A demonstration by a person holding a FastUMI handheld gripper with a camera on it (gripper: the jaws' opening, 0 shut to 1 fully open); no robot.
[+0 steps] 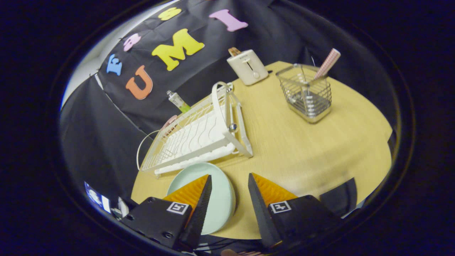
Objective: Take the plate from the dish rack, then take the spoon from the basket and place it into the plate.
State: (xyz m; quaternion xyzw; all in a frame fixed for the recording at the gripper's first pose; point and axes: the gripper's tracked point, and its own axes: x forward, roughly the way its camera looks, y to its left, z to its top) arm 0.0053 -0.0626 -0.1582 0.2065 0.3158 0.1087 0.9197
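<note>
Lying flat on the worktop (pixel 302 149), the plate (pixel 222 199) is seen beneath the released claw (pixel 229 177); the spoon (pixel 327 64) is kept in the basket (pixel 307 94) beyond.

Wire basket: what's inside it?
In the wire basket stands one spoon: its pink handle leans out over the rim. The bowl end is blurred behind the wires. The hand-held gripper is open, over the plate.
</note>
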